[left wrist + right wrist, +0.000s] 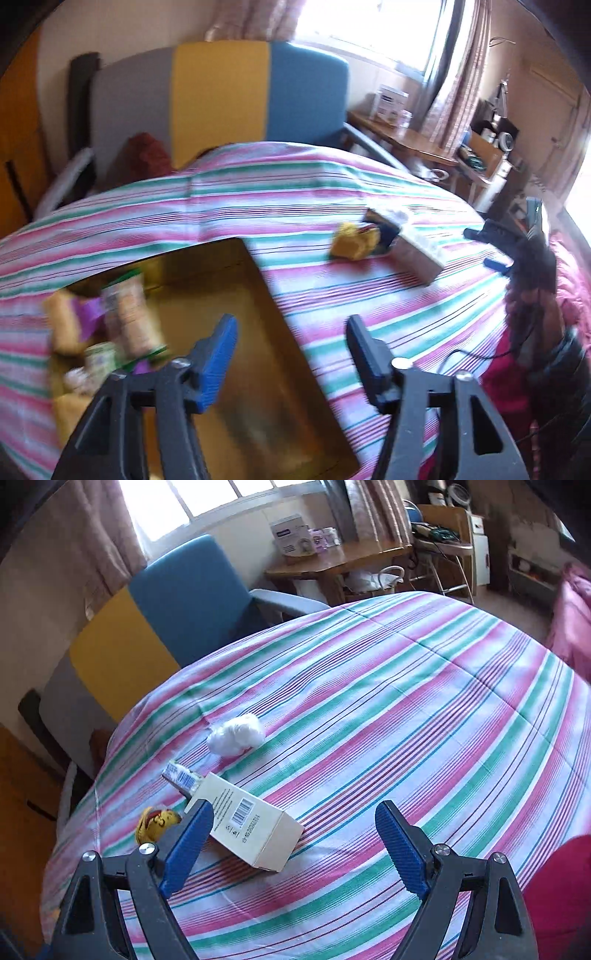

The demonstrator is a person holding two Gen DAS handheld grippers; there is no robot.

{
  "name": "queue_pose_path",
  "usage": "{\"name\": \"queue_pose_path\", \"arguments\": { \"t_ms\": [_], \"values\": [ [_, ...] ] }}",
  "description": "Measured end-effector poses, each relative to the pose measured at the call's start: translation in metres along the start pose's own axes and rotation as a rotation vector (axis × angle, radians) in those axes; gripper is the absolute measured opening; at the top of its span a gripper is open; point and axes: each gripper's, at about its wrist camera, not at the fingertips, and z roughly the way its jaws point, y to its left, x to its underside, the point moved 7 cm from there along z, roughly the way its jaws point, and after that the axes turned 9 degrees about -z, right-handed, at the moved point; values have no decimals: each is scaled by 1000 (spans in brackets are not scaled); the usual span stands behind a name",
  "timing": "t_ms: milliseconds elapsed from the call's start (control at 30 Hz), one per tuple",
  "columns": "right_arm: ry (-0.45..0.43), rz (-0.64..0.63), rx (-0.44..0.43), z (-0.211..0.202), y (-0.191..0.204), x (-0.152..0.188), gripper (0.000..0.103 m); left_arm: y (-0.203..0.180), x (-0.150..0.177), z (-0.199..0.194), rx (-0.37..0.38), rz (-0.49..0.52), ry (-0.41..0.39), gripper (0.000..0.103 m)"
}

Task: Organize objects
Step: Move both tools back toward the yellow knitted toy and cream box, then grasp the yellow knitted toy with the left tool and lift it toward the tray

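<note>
Cream cardboard box [248,826] is lying on the striped desk [406,701], just ahead-left of the right hand-held gripper [293,836], long axis slanting away leftward (jaws spread, empty). Left hand-held gripper [291,354], also gaping, is hovering farther off, over the brown tray [258,302].

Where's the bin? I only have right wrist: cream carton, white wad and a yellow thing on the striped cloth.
Observer: Left wrist shows an open brown cardboard box on the striped cloth, to the left of your cream carton.
Operator: Anything in it?
Observer: Several packets are piled at its left end; they are too blurred to read. The rest of its floor is bare.
Operator: Left tool?
Observer: The left tool is open and holds nothing, over the box's right edge.
</note>
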Motion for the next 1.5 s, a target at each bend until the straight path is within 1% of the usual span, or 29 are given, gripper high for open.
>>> {"name": "queue_pose_path", "arguments": {
  "t_ms": [67, 167, 267, 333, 367, 400, 600, 800, 867, 900, 933, 967, 1067, 1267, 1500],
  "values": [
    [9, 19, -10, -1, -2, 1, 90, -18, -9, 16, 28, 6, 22, 70],
    [35, 31, -47, 1, 1, 5, 90, -45, -21, 43, 44, 32, 53, 70],
    [43, 16, -64, 2, 6, 6, 90, -66, -31, 74, 54, 64, 89, 75],
    [48, 11, -79, 3, 9, 8, 90, -74, -35, 94, 46, 66, 105, 79],
    [51, 8, -84, 3, 10, 9, 90, -78, -38, 105, 48, 68, 117, 83],
    [55, 6, -89, 4, 10, 10, 90, -82, -41, 116, 42, 68, 124, 83],
    [79, 7, -103, 9, 12, 12, 91, -93, -55, 174, -13, 104, 161, 87],
    [80, 10, -114, 9, 12, 13, 91, -96, -63, 212, -38, 106, 192, 88],
    [81, 5, -115, 10, 13, 13, 91, -96, -64, 226, -41, 96, 213, 88],
    [81, 2, -114, 10, 13, 13, 91, -93, -63, 231, -45, 86, 222, 86],
    [80, -1, -112, 10, 14, 12, 91, -91, -61, 235, -27, 64, 232, 79],
    [78, -4, -111, 10, 14, 12, 91, -90, -59, 235, 7, 46, 250, 61],
    [74, -15, -109, 10, 15, 12, 91, -90, -53, 216, 10, 72, 214, 51],
    [86, -59, -91, 13, 22, 14, 91, -87, -34, 154, 62, 91, 158, 50],
    [117, -85, -60, 19, 23, 19, 91, -67, -8, 92, 79, 78, 111, 50]
  ]
}}
